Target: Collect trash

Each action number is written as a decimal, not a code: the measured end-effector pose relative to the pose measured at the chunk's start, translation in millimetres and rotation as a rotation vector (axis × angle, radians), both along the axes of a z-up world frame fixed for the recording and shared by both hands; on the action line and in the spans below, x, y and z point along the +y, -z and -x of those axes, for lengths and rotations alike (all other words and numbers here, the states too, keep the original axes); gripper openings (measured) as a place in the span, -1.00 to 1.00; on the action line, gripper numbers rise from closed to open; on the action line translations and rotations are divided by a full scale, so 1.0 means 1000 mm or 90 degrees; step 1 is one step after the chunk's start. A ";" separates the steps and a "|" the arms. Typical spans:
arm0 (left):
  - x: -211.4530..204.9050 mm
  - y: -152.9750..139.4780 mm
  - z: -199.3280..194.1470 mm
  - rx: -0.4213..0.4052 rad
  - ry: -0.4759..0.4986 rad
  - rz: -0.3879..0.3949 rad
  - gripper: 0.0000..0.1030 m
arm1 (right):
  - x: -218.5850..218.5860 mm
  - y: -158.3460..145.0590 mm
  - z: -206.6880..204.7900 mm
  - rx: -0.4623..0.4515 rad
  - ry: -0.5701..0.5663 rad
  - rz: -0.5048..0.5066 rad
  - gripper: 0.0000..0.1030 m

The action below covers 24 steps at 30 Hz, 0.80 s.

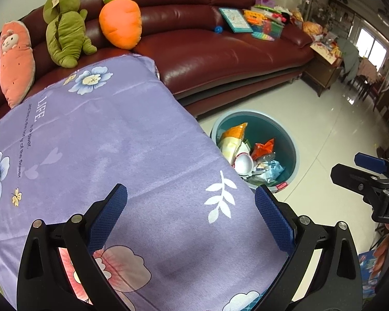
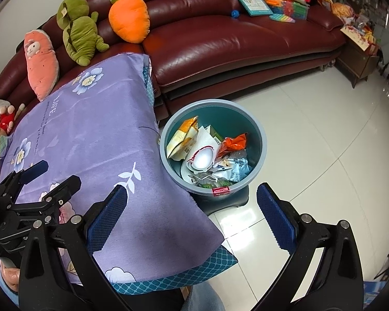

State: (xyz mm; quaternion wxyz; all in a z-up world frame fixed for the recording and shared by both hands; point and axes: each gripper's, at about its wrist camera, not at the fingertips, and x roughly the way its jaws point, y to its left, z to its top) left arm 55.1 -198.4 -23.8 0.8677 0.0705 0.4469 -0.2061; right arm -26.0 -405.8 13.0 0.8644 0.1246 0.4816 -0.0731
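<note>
While both claws, left claw and right claw, gape empty, the purple cloth reads "LIFE".

The cloth was lilac with white-and-blue flowers, white leaves and a teal scale-patterned edge. The bin was teal inside with a grey-blue rim. The sofa was dark red; the carrot plush orange.

Dark red leather sofa curves across rm. Plush toys on its left end, books & toys on right. Glossy pale tile floor in front of sofa; wood cabinet off its right end, bright window beyond.
</note>
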 end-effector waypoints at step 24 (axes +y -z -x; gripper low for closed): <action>-0.004 0.020 -0.015 0.026 -0.011 -0.030 0.92 | -0.008 0.023 -0.021 0.030 0.004 -0.020 0.86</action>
